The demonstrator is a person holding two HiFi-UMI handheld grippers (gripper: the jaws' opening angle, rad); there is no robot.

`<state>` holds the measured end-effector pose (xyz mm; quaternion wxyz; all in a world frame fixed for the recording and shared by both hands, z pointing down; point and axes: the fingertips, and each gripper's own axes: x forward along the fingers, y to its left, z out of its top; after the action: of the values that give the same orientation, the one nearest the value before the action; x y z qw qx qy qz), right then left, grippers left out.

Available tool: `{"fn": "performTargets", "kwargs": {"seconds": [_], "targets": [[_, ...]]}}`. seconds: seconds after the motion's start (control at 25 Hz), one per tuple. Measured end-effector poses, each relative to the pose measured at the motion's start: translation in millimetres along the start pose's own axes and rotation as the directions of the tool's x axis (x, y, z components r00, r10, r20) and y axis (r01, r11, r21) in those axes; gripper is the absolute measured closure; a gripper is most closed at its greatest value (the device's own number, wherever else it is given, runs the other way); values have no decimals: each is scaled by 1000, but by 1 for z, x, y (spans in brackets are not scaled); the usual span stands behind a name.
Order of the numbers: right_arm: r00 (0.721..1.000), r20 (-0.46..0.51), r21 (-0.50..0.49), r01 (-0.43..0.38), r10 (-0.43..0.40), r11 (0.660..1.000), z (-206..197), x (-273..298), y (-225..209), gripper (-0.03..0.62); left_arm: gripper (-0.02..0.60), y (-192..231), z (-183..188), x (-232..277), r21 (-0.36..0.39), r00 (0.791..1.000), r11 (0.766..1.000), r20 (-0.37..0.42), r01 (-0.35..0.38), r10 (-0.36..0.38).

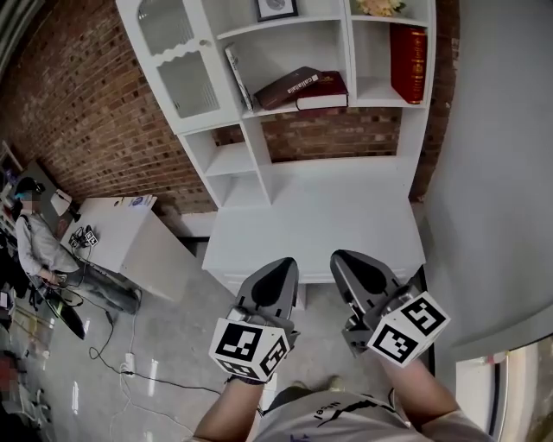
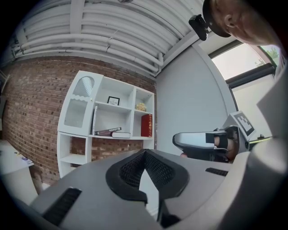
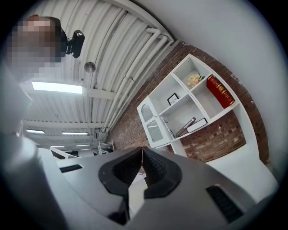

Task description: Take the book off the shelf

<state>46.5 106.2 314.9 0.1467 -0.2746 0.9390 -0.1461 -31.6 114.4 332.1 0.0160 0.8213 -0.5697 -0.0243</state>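
A white shelf unit [image 1: 251, 129] stands against the brick wall. In its top right compartment a red book [image 1: 408, 62] stands upright. On the middle shelf a dark maroon book [image 1: 294, 85] leans on another that lies flat, and a thin book [image 1: 238, 78] leans beside them. The red book [image 2: 146, 125] [image 3: 220, 91] and the dark books [image 2: 112, 132] [image 3: 191, 126] also show in both gripper views. My left gripper [image 1: 281, 266] and right gripper [image 1: 342, 259] are held side by side, well short of the shelf, over the desk's front edge. Both are shut with nothing in them.
The shelf unit's white desk top [image 1: 320, 224] lies between the grippers and the books. A small framed picture [image 1: 276, 9] sits on the top shelf. A grey wall [image 1: 492, 173] runs along the right. At the left are a white table [image 1: 121, 233], a seated person [image 1: 34, 246] and floor cables [image 1: 130, 363].
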Motion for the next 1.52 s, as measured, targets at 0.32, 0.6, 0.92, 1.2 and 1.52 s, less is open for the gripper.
{"fn": "performTargets", "kwargs": {"seconds": [0.32, 0.6, 0.92, 1.2, 1.52], "targets": [[999, 24, 56, -24, 23, 998, 4, -10, -19, 576, 569, -14, -7, 17, 31, 1000, 1000, -18, -2, 2], [999, 32, 67, -40, 38, 997, -4, 4, -29, 576, 570, 1, -16, 33, 31, 1000, 1000, -12, 4, -3], [1000, 21, 37, 4, -5, 999, 5, 43, -67, 576, 569, 26, -17, 82, 20, 999, 999, -5, 41, -41], [1000, 3, 20, 29, -29, 999, 6, 111, -101, 576, 569, 83, -6, 135, 41, 999, 998, 11, 51, -52], [998, 6, 11, 55, -55, 998, 2, 198, -131, 576, 569, 157, -3, 192, 60, 996, 995, 3, 83, -84]]}}
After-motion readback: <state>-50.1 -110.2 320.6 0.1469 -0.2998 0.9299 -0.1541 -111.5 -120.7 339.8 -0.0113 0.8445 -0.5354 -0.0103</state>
